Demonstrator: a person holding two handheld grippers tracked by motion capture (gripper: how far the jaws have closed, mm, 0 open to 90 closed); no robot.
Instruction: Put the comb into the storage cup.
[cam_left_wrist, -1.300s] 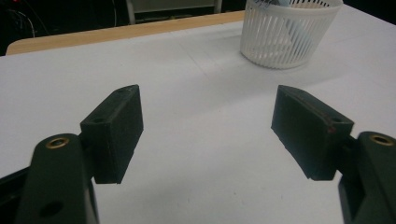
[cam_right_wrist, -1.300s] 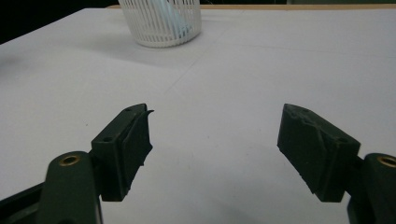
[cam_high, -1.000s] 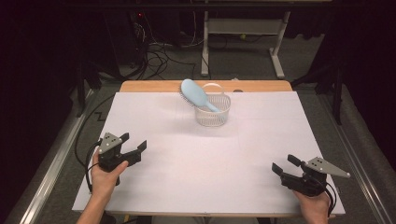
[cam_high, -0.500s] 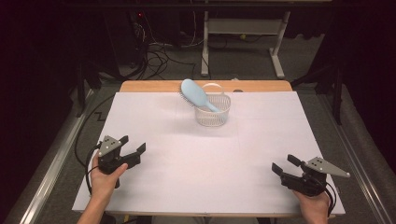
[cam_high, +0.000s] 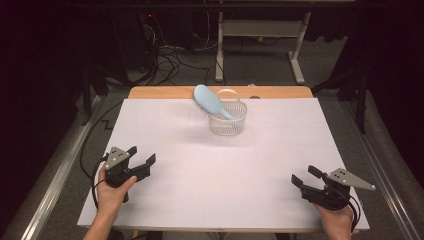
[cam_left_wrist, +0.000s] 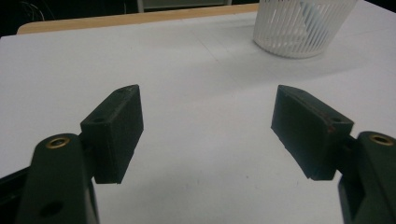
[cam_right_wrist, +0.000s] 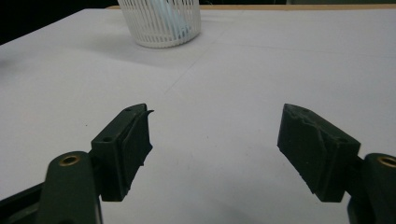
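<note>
A: Status? Where's the brush?
B: Light blue hairbrush (cam_high: 209, 100) sits handle-down in the white basket (cam_high: 228, 125), paddle head sticking out over the rim toward 10 o'clock. Basket's at 12 o'clock on the table (cam_high: 200, 185), near the far edge.
A: So it looks done?
B: I'd judge so. Brush is in, nothing else loose on the sheet. Maybe nothing left.
A: Grippers?
B: Left gripper (cam_high: 141, 158) at 8 o'clock, jaws spread wide, nothing between them. Right gripper (cam_high: 305, 175) at 4 o'clock, same, wide and empty. Both well apart from the basket, near the front edge.
A: Materials?
B: Basket's round, slatted plastic, thin vertical ribs, loop handle; see it in the left gripper view (cam_left_wrist: 303, 28) and right gripper view (cam_right_wrist: 161, 23). Brush looks like smooth plastic, oval head, bristles on the underside. Table top is a matte white sheet over a wood board. Pads (cam_right_wrist: 135, 144) are black, blocky, the right ones a bit chewed at the edges.
</note>
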